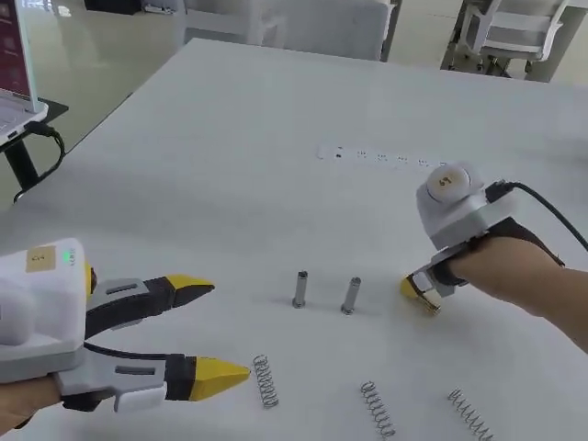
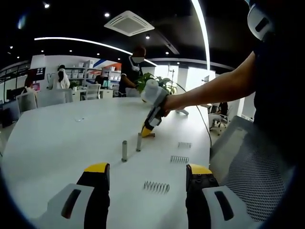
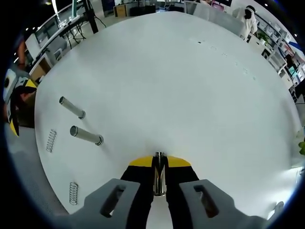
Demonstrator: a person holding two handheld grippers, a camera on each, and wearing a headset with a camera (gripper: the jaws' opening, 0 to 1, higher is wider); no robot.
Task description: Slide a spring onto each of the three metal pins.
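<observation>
So right now the right gripper [image 1: 423, 296] is clamped tight on 1 metal pin [image 3: 159, 175]. In the right gripper view its 2 jaws are squeezed in against the pin's sides, and in the head view its yellow tips are down at the white table [image 1: 230, 138], just right of the other 2 pins. Those 2, the left pin [image 1: 300, 288] and the middle pin [image 1: 351, 295], stand upright side by side on the table, near each other but not touching, both bare. The left gripper [image 1: 213, 331] sits low at the left of the head view with its jaws spread wide and nothing between them. All 3 springs are lying flat on the table, closer to the person than the pins: the left spring [image 1: 265, 380] just beside the left gripper's lower tip, the middle spring [image 1: 378, 409] below the middle pin, and the right spring [image 1: 470, 414] further right. In the left gripper view the left spring shows in the gap between the open jaws, lying on the table.
</observation>
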